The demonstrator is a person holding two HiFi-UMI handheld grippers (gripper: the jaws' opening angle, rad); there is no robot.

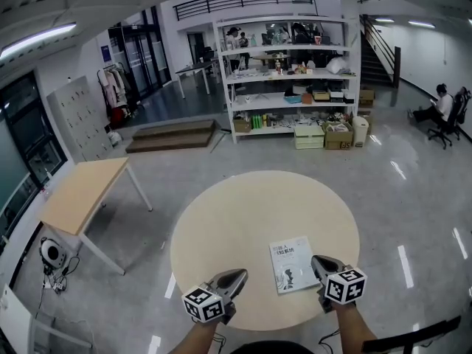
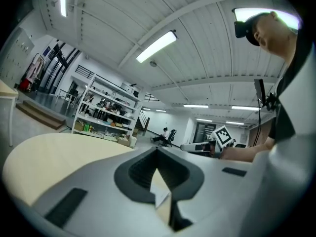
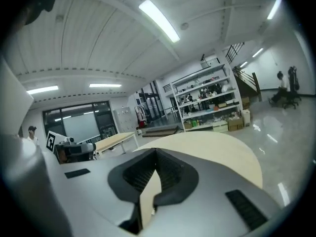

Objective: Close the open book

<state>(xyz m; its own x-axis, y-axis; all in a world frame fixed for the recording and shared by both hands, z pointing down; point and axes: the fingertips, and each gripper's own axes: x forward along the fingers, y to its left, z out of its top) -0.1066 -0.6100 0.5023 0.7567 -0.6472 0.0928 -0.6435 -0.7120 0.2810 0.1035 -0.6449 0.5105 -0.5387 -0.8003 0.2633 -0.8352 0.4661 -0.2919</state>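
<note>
Closed book (image 1: 293, 265) on the desk (image 1: 236, 212); right gripper (image 1: 318, 260) beside it, left gripper (image 1: 237, 275) near it, both jaws together, empty

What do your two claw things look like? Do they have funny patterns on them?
The left claw and the right claw are both smooth, light grey shells that narrow to a point. Inside each are dark ridged pads. Each one carries a white cube printed with black square patterns. The forearms behind them show no sleeves.
</note>
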